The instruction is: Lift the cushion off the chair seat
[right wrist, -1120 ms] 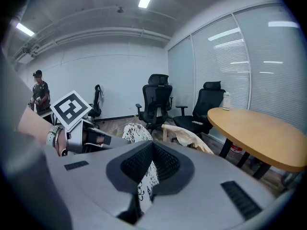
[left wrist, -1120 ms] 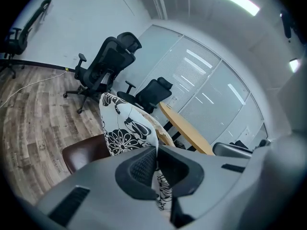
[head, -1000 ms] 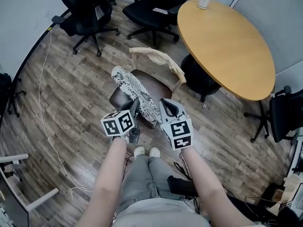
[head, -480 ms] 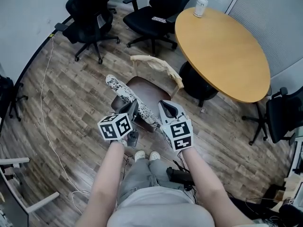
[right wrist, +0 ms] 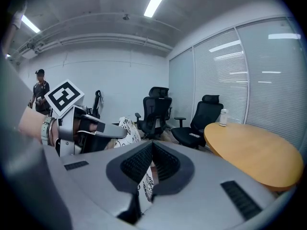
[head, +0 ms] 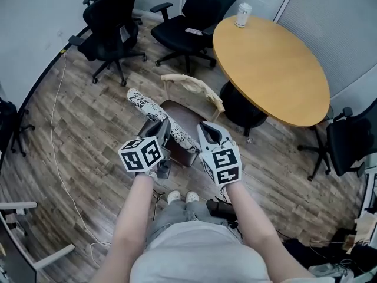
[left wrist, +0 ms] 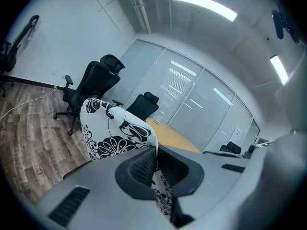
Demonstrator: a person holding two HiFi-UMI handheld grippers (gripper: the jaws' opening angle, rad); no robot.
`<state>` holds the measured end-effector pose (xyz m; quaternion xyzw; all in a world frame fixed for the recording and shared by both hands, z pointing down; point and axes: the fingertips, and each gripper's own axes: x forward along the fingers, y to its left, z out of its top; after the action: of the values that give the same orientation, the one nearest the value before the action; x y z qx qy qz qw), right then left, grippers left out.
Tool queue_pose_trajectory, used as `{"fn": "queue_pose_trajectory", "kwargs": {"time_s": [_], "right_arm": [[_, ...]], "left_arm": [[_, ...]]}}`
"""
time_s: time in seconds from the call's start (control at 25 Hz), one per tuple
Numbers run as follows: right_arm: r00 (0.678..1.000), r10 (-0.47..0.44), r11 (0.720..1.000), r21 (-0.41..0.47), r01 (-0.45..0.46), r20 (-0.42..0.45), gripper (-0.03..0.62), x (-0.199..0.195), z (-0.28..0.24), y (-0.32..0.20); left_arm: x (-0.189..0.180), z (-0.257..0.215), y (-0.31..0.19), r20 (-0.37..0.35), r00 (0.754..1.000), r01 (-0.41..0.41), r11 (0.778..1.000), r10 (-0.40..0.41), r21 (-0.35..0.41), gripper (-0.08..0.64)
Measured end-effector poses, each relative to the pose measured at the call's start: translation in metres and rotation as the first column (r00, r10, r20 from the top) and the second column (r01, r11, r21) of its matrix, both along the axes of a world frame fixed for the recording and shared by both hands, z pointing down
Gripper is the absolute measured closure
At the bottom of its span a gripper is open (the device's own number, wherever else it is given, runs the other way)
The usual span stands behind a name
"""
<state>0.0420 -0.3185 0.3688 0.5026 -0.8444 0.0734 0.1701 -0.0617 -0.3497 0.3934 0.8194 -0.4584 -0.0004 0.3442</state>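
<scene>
- Cushion (head: 144, 104), patterned black and white, now hangs higher and more on edge than a second ago. Then it lay spread wider over the chair seat (head: 187, 115). More bare brown seat now shows beside it.
- Both tools have come up with it. The left tool (head: 163, 133) is clamped tight on the cushion's near edge. The right tool (head: 205, 133) pinches the same edge just beside it, with fabric caught between its pads.
- The lift looks well under way, and the cushion seems nearly or wholly clear of the seat. The head view does not settle whether its far end still brushes the seat.
- The only container in view is a lidded cup (head: 242, 15) standing on the round counter (head: 277, 69), well apart from the chair. Its contents are hidden.
</scene>
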Motion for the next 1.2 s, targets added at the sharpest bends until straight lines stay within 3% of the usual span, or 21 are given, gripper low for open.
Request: {"fn": "queue_pose_trajectory", "kwargs": {"time_s": [0.56, 1.2], "right_arm": [[0.995, 0.046, 0.995, 0.088, -0.054, 0.094, 0.569, 0.003, -0.050, -0.001], [0.995, 0.057, 0.967, 0.246, -0.074, 0.076, 0.569, 0.003, -0.100, 0.006]], "left_arm": [[0.007, -0.058, -0.002, 0.048, 0.999, -0.009, 0.993, 0.003, 0.119, 0.551], [0.016, -0.108, 0.006, 0.081, 0.997, -0.023, 0.969, 0.004, 0.245, 0.551]]}}
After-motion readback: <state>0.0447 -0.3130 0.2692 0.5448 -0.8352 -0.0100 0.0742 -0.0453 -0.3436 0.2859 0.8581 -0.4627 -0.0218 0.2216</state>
